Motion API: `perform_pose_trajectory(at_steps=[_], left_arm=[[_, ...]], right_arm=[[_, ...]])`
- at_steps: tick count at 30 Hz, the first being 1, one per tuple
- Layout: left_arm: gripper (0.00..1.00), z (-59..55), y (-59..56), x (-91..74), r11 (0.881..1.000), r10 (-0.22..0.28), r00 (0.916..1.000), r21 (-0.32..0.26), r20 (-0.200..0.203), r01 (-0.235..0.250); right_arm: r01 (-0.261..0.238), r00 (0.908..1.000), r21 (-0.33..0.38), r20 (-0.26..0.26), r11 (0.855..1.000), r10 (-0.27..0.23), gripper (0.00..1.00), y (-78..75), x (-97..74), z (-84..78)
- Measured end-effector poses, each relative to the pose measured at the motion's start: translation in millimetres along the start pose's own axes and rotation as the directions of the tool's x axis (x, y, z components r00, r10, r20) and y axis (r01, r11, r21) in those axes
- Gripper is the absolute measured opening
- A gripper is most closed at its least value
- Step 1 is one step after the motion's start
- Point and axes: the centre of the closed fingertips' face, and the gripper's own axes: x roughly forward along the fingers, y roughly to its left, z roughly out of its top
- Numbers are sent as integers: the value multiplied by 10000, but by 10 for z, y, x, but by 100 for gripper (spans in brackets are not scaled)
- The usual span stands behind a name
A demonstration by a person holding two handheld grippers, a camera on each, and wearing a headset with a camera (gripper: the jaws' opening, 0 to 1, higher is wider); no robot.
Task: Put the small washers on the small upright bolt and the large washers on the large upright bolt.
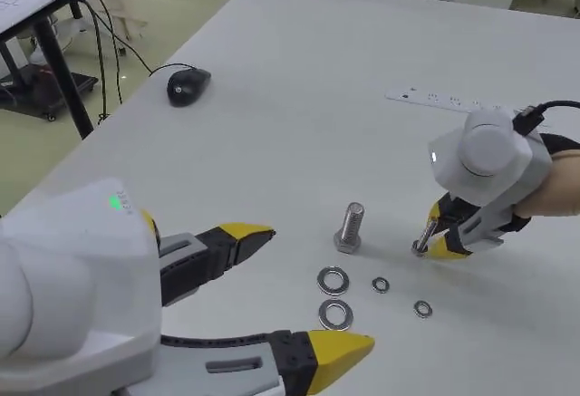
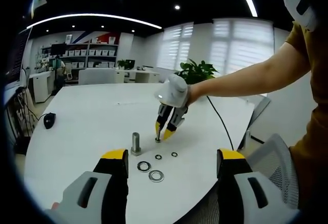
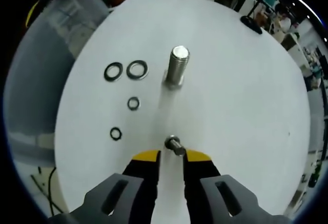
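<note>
Right tool (image 3: pixel 173 157) clamps the small bolt (image 3: pixel 174 144), likely to stand it upright on the table (image 3: pixel 246 106) for washers (image 3: pixel 133 103), while we hold the left tool (image 1: pixel 317 289) spread wide, clear.

You have a black computer mouse (image 1: pixel 188 85) far left on your white table (image 1: pixel 299 97) | white power strip (image 1: pixel 444 101) far right | potted plant (image 2: pixel 197 73) beyond it

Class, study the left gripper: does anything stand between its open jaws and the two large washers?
Nothing visible does. Bare table lies between the left gripper and the large washers; the large bolt stands beyond them.
</note>
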Motion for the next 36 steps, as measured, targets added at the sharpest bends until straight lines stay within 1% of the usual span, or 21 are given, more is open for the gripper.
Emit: perform_pose_trajectory(at_steps=[6, 9, 13, 16, 22, 27, 31, 36], left_arm=[[70, 51, -23, -5, 9999, -14, 10000, 150, 54, 13], [70, 75, -27, -9, 9997, -20, 10000, 238, 82, 18], [70, 112, -47, -16, 9994, -60, 9999, 354, 124, 55], [70, 110, -60, -28, 9990, -94, 9999, 428, 97, 90], [70, 112, -98, -82, 9983, -128, 9999, 566, 107, 122], [70, 104, -118, -109, 9980, -154, 9998, 618, 97, 148], [70, 89, -137, -129, 9974, -191, 9998, 695, 63, 186], [70, 78, -140, -142, 9968, -212, 9998, 770, -17, 213]], right_arm=[[114, 9998, 181, 148, 9998, -117, 18, 91, -147, -20], [175, 9997, 136, 192, 9998, -178, 18, 171, -207, -17], [142, 9996, 86, 233, 9999, -144, 18, 271, -239, 2], [137, 9994, 63, 304, 9999, -139, 18, 350, -258, 30], [119, 9990, 114, 422, 9999, -124, 18, 452, -257, 45], [13, 9989, 138, 463, 9999, -20, 18, 573, -231, 58], [-85, 9984, 195, 565, 9998, 74, 19, 672, -176, 85], [-224, 9981, 297, 585, 9993, 206, 19, 737, -94, 100]])
